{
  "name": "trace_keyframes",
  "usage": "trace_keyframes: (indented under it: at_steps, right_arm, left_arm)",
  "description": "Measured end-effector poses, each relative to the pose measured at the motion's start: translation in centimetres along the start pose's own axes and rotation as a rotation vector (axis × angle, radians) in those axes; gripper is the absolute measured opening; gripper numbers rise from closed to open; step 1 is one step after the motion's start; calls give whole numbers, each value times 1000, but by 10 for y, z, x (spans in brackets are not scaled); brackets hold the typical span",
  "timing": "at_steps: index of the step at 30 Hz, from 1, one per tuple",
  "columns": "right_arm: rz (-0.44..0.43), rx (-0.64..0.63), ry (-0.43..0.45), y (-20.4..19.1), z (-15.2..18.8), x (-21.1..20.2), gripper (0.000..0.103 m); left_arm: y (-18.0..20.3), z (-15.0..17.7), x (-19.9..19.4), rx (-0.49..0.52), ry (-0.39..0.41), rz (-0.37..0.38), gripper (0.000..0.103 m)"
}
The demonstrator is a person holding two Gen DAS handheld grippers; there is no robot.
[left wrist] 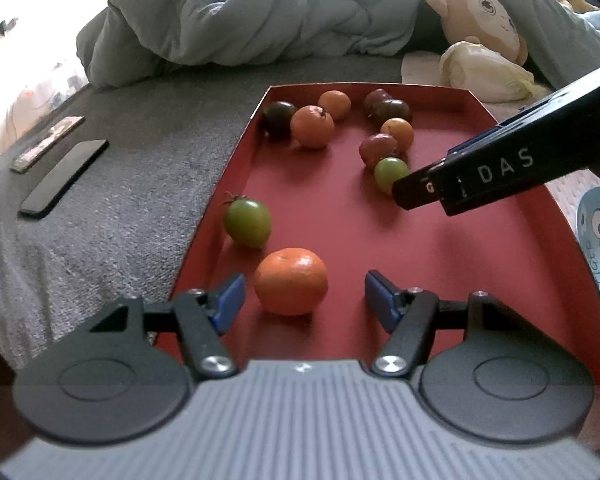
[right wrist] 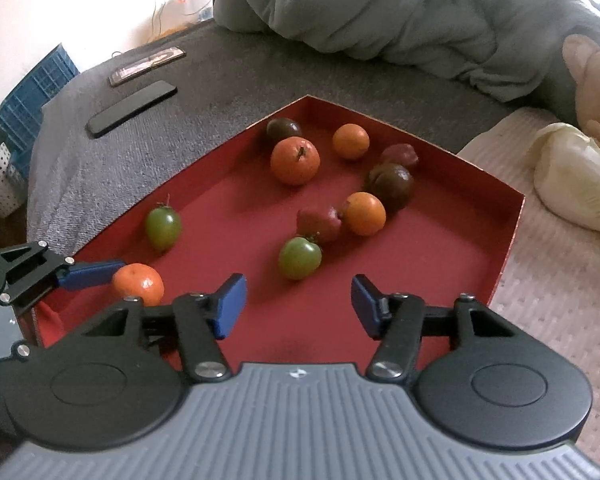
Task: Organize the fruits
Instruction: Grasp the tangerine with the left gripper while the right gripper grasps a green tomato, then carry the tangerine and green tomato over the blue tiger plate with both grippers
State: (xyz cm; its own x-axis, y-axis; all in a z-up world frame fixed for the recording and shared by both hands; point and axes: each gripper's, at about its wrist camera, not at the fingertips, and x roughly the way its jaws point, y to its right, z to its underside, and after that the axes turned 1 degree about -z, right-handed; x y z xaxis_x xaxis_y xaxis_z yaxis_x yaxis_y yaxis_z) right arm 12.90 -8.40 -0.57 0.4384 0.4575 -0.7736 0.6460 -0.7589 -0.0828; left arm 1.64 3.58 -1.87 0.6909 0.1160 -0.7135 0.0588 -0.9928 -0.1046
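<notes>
A red tray (left wrist: 460, 264) (right wrist: 452, 248) on a bed holds several fruits. My left gripper (left wrist: 304, 300) is open, its jaws on either side of a near orange mandarin (left wrist: 291, 282) (right wrist: 139, 283), not touching it. A green tomato (left wrist: 247, 222) (right wrist: 163, 227) lies by the tray's left wall. My right gripper (right wrist: 299, 306) is open just short of a second green tomato (right wrist: 300, 258) (left wrist: 388, 172). Behind it lie a red tomato (right wrist: 319, 222), oranges (right wrist: 364, 214) (right wrist: 295, 160) (right wrist: 351, 141) and dark tomatoes (right wrist: 390, 184) (right wrist: 283, 129).
Two phones (left wrist: 64, 178) (left wrist: 46, 144) lie on the grey blanket (left wrist: 140, 184) left of the tray. A rumpled duvet (left wrist: 260, 20) is behind. A plush toy (left wrist: 484, 12) and a cabbage (right wrist: 576, 184) are at the right. A blue crate (right wrist: 36, 92) stands far left.
</notes>
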Motion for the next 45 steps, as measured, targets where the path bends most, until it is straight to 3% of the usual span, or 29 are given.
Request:
trace_keyframes:
  at_steps: [8, 19, 23, 26, 27, 28, 45]
  right_arm:
    - [6, 13, -21, -4, -7, 15, 54]
    - [21, 31, -36, -3, -14, 32, 50]
    - [28, 21, -40, -4, -16, 36, 41]
    - [43, 8, -41, -4, -17, 37, 33]
    - [42, 8, -41, -3, -17, 38, 33]
    - [39, 11, -42, -3, -18, 38, 32]
    - [27, 12, -26, -2, -14, 14, 31]
  left_arm:
    - [-9, -3, 6, -61, -32, 51, 69]
    - [-7, -5, 9, -33, 3, 65, 63]
    - [-6, -4, 10, -34, 11, 67, 61]
    - [-7, -6, 11, -34, 10, 65, 55]
    - [-7, -7, 11, -34, 14, 78, 45]
    - [-6, -7, 11, -30, 18, 86, 41]
    - [1, -7, 8, -24, 23, 93, 40]
